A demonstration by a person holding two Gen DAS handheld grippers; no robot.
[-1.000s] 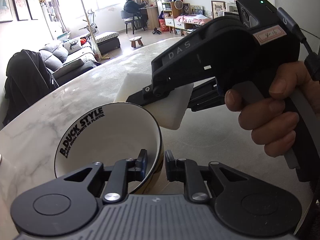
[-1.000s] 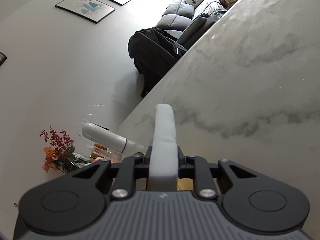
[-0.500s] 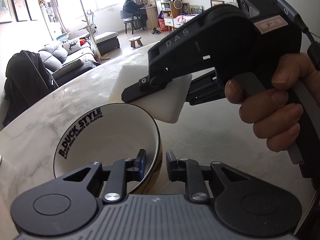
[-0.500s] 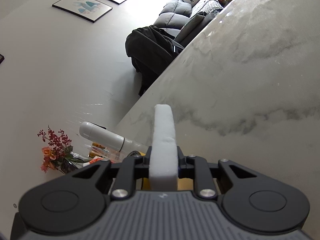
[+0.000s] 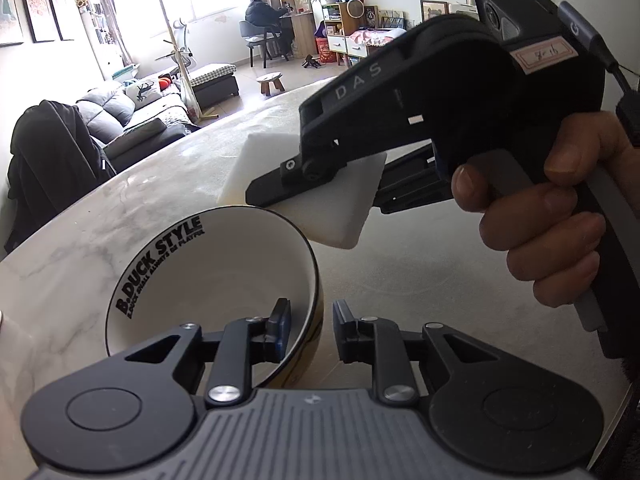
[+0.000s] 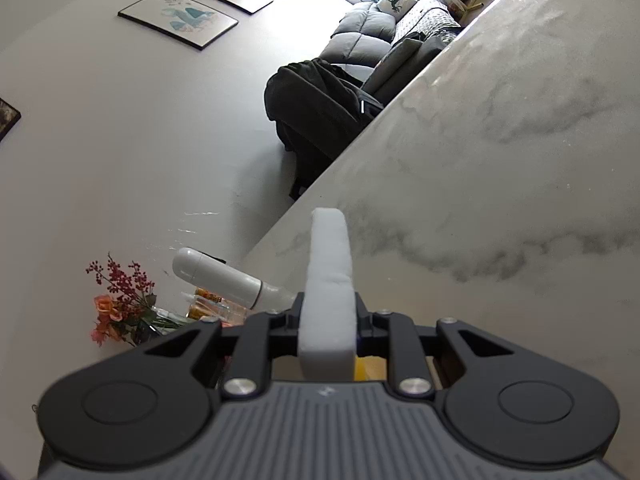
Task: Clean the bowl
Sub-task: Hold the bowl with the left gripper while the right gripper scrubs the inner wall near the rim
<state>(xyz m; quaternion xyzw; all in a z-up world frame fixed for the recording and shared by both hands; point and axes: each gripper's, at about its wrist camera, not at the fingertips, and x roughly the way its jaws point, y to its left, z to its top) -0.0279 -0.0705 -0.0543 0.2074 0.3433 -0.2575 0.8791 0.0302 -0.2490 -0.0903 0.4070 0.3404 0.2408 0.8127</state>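
The bowl (white inside, lettered B.DUCK STYLE) stands on the marble table near its curved edge. The left gripper straddles the near rim, one finger inside and one outside; there is a gap at the outer finger, so I cannot tell whether it pinches. The right gripper, held in a hand, is clamped on a white sponge hanging just over the bowl's far rim.

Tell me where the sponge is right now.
The sponge is clamped in the right gripper, held above the bowl's far rim in the left wrist view.
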